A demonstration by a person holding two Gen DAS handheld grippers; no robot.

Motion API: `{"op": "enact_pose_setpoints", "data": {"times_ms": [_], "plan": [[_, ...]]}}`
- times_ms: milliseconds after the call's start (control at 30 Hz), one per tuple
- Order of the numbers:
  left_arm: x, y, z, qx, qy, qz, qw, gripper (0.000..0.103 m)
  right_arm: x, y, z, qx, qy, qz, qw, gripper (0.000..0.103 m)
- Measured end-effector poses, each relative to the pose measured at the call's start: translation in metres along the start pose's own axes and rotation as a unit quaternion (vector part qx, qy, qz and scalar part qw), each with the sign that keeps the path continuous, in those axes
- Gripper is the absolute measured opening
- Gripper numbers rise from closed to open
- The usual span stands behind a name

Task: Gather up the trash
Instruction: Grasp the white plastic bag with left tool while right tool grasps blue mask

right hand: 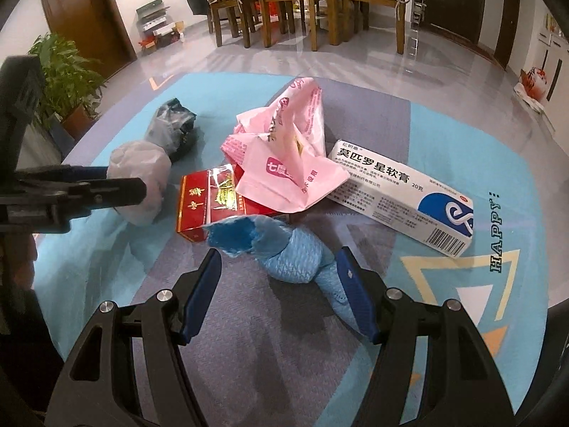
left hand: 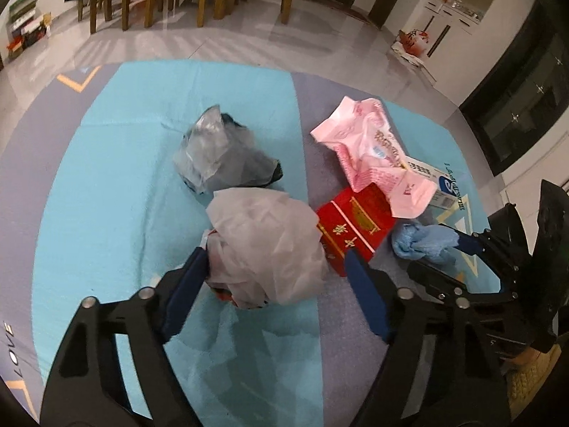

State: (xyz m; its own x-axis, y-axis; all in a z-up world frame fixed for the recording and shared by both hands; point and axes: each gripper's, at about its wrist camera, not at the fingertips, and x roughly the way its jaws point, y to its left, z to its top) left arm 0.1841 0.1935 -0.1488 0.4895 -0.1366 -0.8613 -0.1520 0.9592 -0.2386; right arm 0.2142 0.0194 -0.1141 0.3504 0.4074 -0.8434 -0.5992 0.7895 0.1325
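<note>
On the rug (left hand: 106,178), both grippers' wide fingers straddle crumpled white bag (left hand: 265,249), blue wad (right hand: 284,252).

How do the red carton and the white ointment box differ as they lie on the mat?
The red carton is short and red with gold print; the white ointment box is long and slim with a blue logo and barcode. The pink wrapper overlaps the red carton's top, while it covers only one end of the white ointment box. Both lie flat on the mat, ungripped.
</note>
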Motion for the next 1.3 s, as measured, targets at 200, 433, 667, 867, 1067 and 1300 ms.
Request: {"op": "enact_pose_setpoints", "data": {"times_ms": [200, 433, 667, 867, 1067, 1300], "plan": [[0.003, 0.007, -0.002, -0.020, 0.006, -0.001, 0.9998, 0.060, 0.005, -0.004, 0.000, 0.004, 0.010, 0.003, 1.000, 0.058], [0.003, 0.001, -0.007, -0.001, 0.012, 0.014, 0.9998, 0.038, 0.009, -0.007, -0.003, 0.011, 0.019, -0.010, 1.000, 0.035], [-0.007, -0.006, -0.017, 0.019, 0.017, 0.007, 0.9996, 0.024, -0.005, -0.012, -0.009, 0.028, 0.010, 0.008, 1.000, 0.024], [-0.025, -0.014, -0.027, 0.028, 0.011, -0.003, 0.9995, 0.021, -0.028, -0.015, -0.015, 0.051, -0.012, 0.028, 0.998, 0.023], [-0.048, -0.028, -0.033, 0.038, -0.017, -0.036, 0.9985, 0.021, -0.058, -0.019, -0.022, 0.065, -0.046, 0.035, 0.996, 0.023], [-0.055, -0.060, -0.033, 0.069, -0.029, -0.051, 0.9958, 0.021, -0.085, -0.031, -0.032, 0.088, -0.075, 0.032, 0.993, 0.023]]}}
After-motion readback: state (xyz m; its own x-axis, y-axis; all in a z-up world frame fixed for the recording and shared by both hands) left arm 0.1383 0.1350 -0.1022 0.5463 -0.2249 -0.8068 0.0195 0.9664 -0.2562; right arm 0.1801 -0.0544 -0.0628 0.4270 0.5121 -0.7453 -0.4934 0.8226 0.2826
